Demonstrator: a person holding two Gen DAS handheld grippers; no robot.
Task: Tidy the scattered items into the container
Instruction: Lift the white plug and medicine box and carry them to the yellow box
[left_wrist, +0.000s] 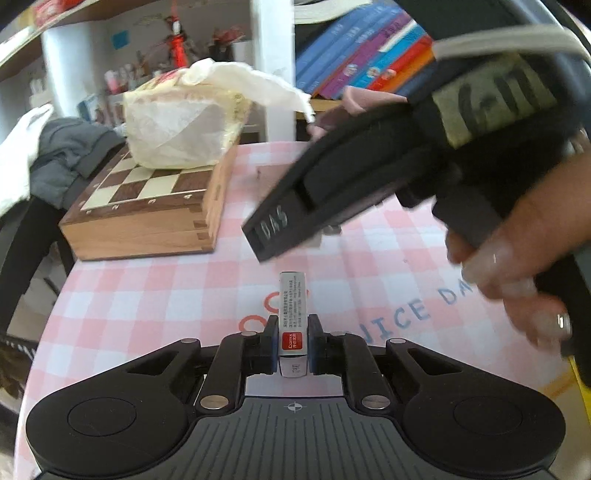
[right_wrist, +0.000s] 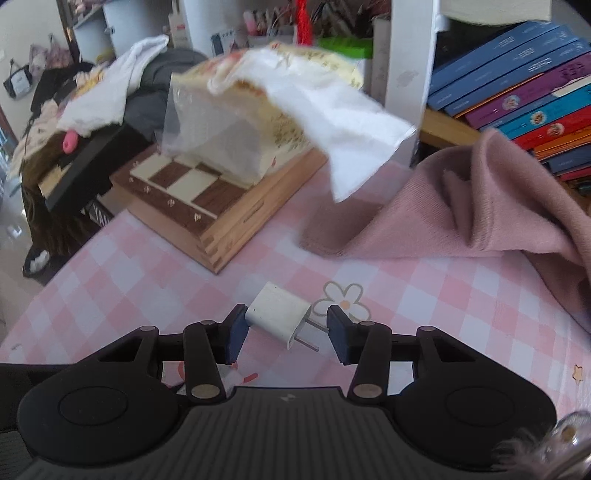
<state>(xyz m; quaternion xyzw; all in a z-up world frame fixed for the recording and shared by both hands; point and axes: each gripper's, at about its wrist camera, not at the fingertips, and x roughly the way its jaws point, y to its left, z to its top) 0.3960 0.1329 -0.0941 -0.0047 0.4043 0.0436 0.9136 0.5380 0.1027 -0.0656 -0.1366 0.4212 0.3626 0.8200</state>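
While both grippers worked, two small items got collected.
Left gripper (left_wrist: 293, 345) clamped a staple box (left_wrist: 293, 317) for carrying; right gripper (right_wrist: 286, 332) straddled the white charger plug (right_wrist: 277, 314), jaws wide apart, ready to pinch.

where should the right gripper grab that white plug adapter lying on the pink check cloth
Grip the white plug adapter across its blocky body, not the two metal prongs, which stick out toward the right finger and are thin and slippery. It lies flat on the tablecloth, between the open fingers of the right gripper, so come from above and shift left to centre the pads on its flat sides.
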